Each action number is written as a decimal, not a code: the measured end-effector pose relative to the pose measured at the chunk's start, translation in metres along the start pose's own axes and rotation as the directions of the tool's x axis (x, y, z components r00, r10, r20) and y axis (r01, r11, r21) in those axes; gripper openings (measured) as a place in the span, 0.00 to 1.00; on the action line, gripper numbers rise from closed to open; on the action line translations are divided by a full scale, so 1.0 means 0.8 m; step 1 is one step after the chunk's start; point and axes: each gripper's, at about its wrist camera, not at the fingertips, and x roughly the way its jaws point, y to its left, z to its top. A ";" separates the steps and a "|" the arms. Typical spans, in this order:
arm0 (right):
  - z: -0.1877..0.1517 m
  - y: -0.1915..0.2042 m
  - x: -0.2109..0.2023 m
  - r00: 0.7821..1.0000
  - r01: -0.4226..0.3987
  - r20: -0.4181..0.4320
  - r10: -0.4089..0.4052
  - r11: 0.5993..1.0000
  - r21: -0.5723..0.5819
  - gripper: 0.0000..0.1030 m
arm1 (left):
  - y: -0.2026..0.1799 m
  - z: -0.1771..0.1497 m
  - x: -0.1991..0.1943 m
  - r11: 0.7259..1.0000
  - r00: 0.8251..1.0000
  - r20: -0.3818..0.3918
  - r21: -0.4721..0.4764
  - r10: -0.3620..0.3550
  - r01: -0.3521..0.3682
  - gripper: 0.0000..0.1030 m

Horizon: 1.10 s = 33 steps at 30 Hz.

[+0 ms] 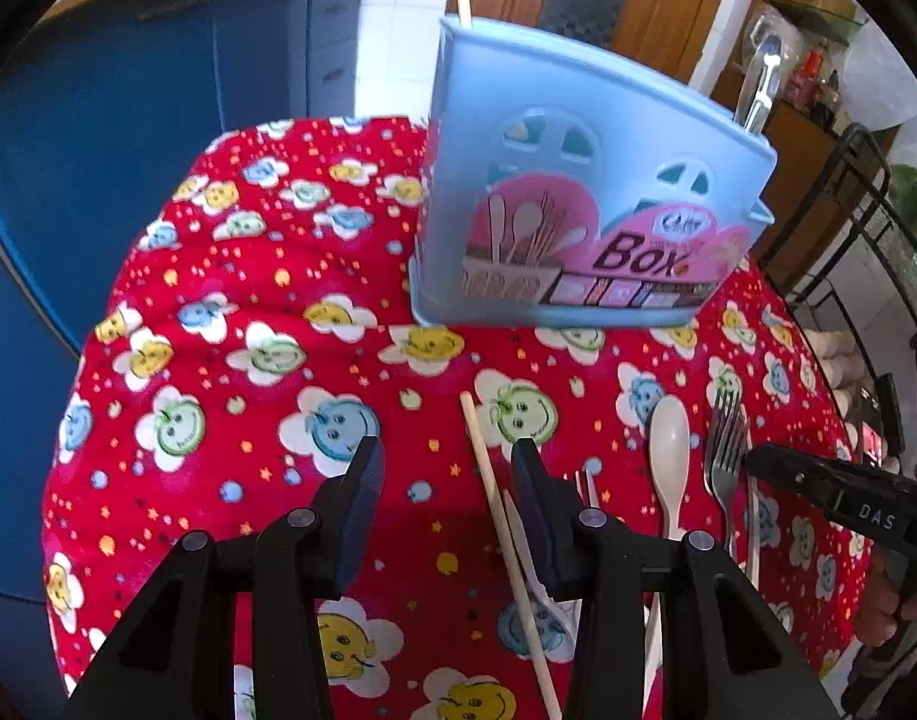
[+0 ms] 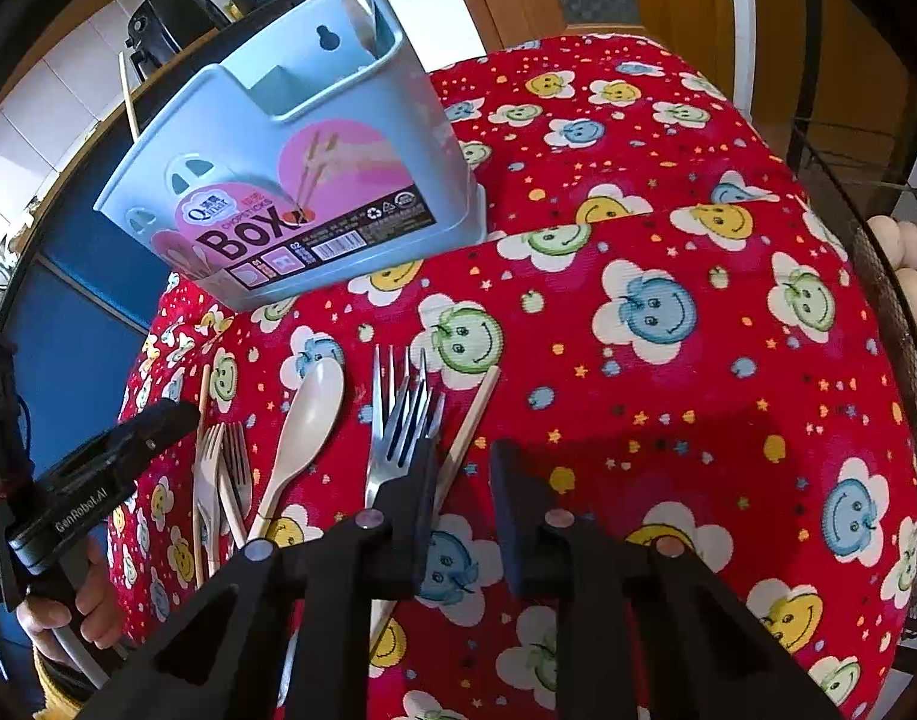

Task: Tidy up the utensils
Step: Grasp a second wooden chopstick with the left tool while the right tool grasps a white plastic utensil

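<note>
Both grippers, left (image 1: pixel 443 498) and right (image 2: pixel 461 495), hang open and empty above a red cloth (image 2: pixel 668 228). Loose utensils lie below, near the blue holder box (image 2: pixel 290 180): two chopsticks (image 2: pixel 467 432), two metal forks (image 2: pixel 392 414), one white spoon (image 2: pixel 305 414), several pale forks (image 2: pixel 209 480). Overlapping forks risk lifting together.

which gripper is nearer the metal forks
Right. The right gripper hovers just right of the metal forks, its left finger over their necks. The left gripper sits farther left, beyond the white spoon, near a chopstick.
</note>
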 end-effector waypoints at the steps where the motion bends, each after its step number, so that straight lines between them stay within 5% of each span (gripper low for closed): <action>1: 0.001 0.000 0.002 1.000 -0.002 -0.004 0.002 1.000 0.002 0.19 | 0.000 0.000 0.002 1.000 1.000 -0.012 -0.001 -0.003 0.003 0.44; 8: 0.007 -0.004 0.008 0.999 -0.034 -0.023 0.035 0.999 0.012 0.12 | -0.001 0.003 0.019 1.000 0.998 -0.065 -0.008 -0.024 0.023 0.42; 17: 0.011 -0.012 0.008 0.996 -0.083 -0.018 0.083 0.996 0.016 0.10 | -0.003 0.014 0.032 0.998 0.994 -0.096 0.013 -0.053 0.054 0.10; 25: 0.008 -0.004 -0.013 0.991 -0.126 0.034 0.126 0.992 -0.004 0.06 | 0.001 0.015 0.027 0.997 0.994 -0.074 -0.014 -0.081 0.080 0.04; 33: -0.001 0.007 -0.044 0.981 -0.142 0.125 0.147 0.989 -0.046 0.06 | 0.006 0.012 -0.020 0.995 0.995 0.030 -0.008 -0.099 0.100 0.04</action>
